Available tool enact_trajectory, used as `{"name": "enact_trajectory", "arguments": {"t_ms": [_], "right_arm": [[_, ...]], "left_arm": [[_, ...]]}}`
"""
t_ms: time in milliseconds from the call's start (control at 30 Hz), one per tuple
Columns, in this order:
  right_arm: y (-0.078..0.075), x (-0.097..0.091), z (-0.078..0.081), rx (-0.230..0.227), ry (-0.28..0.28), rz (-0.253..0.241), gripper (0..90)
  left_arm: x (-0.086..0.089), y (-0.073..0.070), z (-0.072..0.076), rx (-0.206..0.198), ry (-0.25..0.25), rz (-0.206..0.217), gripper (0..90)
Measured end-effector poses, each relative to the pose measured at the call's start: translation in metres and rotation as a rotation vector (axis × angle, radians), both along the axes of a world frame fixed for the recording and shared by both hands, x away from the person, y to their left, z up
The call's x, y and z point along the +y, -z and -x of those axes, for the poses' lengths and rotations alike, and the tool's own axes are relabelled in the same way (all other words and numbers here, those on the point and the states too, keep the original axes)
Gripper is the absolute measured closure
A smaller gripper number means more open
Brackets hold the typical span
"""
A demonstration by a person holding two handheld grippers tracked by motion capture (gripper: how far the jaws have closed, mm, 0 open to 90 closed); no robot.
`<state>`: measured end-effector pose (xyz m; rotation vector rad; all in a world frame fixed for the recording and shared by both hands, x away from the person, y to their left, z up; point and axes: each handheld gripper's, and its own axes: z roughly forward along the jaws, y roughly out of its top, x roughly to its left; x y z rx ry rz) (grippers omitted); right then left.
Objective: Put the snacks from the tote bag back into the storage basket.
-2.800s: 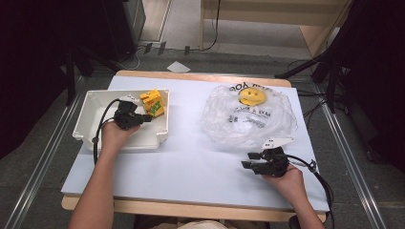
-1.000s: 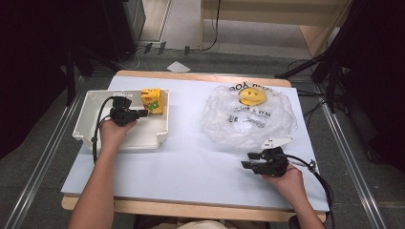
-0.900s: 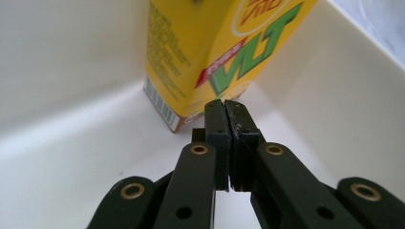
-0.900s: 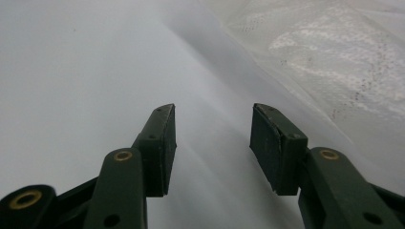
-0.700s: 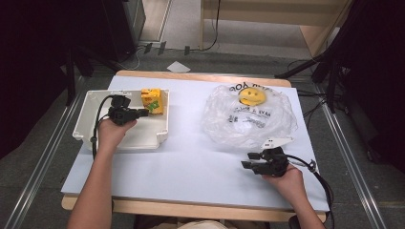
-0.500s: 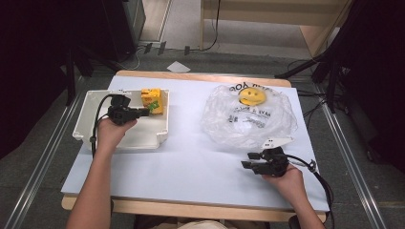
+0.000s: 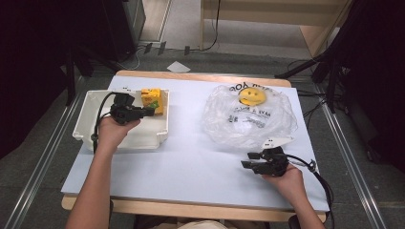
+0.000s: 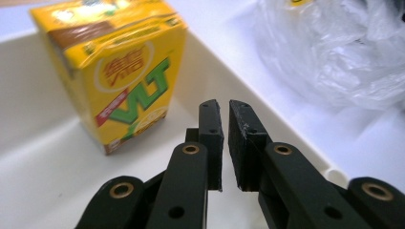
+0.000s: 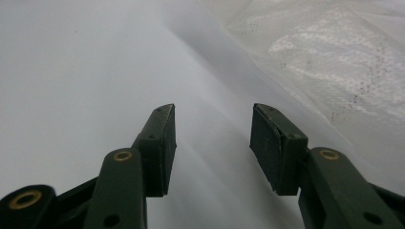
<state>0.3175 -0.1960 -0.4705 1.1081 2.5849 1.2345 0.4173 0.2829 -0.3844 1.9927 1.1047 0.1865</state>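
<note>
Jaws of the right gripper (image 7: 248,165) stand apart, empty, low over the table (image 7: 191,162) just short of the plastic bag (image 7: 250,119). Farther off, the left gripper (image 8: 224,107) is nearly closed on nothing inside the white tray (image 7: 143,136), just beside the upright juice carton (image 8: 117,71). A closed approach could knock the carton over.

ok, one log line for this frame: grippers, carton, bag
left gripper: shut, empty, beside yellow carton | carton: upright in white tray | right gripper: open, on table by plastic bag
</note>
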Motion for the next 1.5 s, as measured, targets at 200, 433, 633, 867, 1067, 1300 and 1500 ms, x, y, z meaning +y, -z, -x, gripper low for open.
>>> {"name": "enact_trajectory", "arguments": {"t_ms": [200,433,633,867,1067,1300,1500], "right_arm": [[0.000,0.000,0.000,-0.001,-0.002,-0.001,52.3],[0.000,0.000,-0.001,-0.002,-0.004,-0.002,52.3],[0.000,0.000,-0.001,-0.002,-0.005,-0.003,52.4],[0.000,0.001,-0.002,0.000,-0.005,-0.003,52.5],[0.000,0.001,-0.003,-0.003,-0.009,-0.004,52.5],[-0.001,0.001,-0.003,-0.004,-0.011,-0.004,52.5],[-0.001,0.001,-0.003,-0.003,-0.012,-0.002,52.4]], "left_arm": [[-0.005,-0.006,0.005,-0.002,0.012,0.018,83.9],[-0.019,-0.017,0.011,-0.010,0.055,0.012,82.0],[-0.032,-0.026,0.017,-0.017,0.095,0.016,68.0],[-0.045,-0.030,0.022,-0.015,0.117,0.019,55.0],[-0.056,-0.029,0.024,-0.001,0.143,0.006,49.0],[-0.080,-0.027,0.029,0.002,0.201,-0.019,47.4],[-0.097,-0.020,0.032,0.009,0.234,0.006,46.2]]}}
